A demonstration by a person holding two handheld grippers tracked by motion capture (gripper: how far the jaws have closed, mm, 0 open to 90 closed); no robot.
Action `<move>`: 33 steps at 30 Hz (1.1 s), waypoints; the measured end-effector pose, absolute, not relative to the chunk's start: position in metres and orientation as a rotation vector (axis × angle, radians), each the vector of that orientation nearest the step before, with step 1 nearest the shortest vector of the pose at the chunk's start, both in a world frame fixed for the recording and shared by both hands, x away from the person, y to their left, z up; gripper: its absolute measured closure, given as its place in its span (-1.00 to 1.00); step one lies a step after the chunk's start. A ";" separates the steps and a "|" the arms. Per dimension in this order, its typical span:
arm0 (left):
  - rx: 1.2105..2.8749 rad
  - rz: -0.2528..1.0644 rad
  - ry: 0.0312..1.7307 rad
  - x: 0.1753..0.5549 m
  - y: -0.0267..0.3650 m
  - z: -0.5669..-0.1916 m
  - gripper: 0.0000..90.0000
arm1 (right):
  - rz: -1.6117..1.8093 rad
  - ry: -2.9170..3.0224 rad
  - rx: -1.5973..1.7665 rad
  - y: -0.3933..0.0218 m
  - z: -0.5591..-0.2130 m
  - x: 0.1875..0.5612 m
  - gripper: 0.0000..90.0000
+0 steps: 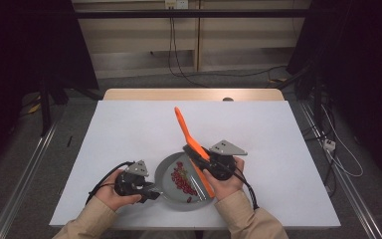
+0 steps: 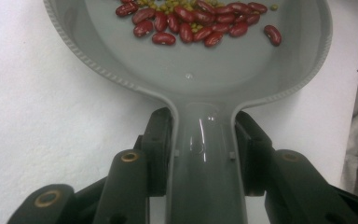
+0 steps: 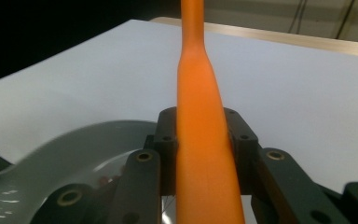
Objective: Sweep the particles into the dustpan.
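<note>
A grey pan (image 1: pixel 165 167) with red beans (image 1: pixel 181 179) and a few small green ones sits on the white table near its front edge. My left gripper (image 1: pixel 151 193) is shut on the pan's handle (image 2: pixel 204 158), a pad pressed on each side. In the left gripper view the beans (image 2: pixel 191 23) lie across the far part of the pan (image 2: pixel 191 65). My right gripper (image 1: pixel 194 153) is shut on an orange spatula (image 1: pixel 183 124) above the pan's right rim. The spatula's thin end slants up and away; its lower end reaches along the pan's right side. In the right gripper view the spatula (image 3: pixel 200 116) runs between the jaws, with the pan (image 3: pixel 74 140) at lower left.
The white tabletop (image 1: pixel 129 129) stretches bare to the left, right and far side of the pan. A wooden edge (image 1: pixel 194 94) borders its far side. Cables (image 1: pixel 338 149) lie on the floor at the right.
</note>
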State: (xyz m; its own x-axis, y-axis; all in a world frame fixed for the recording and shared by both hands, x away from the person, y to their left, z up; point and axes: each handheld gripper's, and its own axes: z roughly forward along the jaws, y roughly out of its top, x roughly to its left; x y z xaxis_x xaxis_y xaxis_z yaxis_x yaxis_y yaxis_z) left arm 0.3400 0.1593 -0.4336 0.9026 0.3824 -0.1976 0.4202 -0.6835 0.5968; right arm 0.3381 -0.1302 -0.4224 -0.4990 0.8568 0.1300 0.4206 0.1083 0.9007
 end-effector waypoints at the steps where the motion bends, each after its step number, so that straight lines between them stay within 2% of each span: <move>1: 2.402 -0.072 0.565 0.341 0.160 -0.434 0.39 | 1.346 1.962 1.244 -0.134 -0.424 0.339 0.58; 6: 2.404 -0.082 0.573 0.341 0.161 -0.435 0.39 | 1.275 1.938 1.280 -0.148 -0.433 0.342 0.58; 11: 2.403 -0.084 0.578 0.341 0.160 -0.436 0.39 | 1.263 1.954 1.278 -0.143 -0.445 0.340 0.58; 26: 2.374 -0.054 0.591 0.338 0.155 -0.440 0.39 | 1.344 2.012 1.206 -0.105 -0.438 0.330 0.58; 33: 2.354 -0.043 0.579 0.337 0.156 -0.441 0.41 | 1.386 1.969 1.242 -0.118 -0.432 0.332 0.58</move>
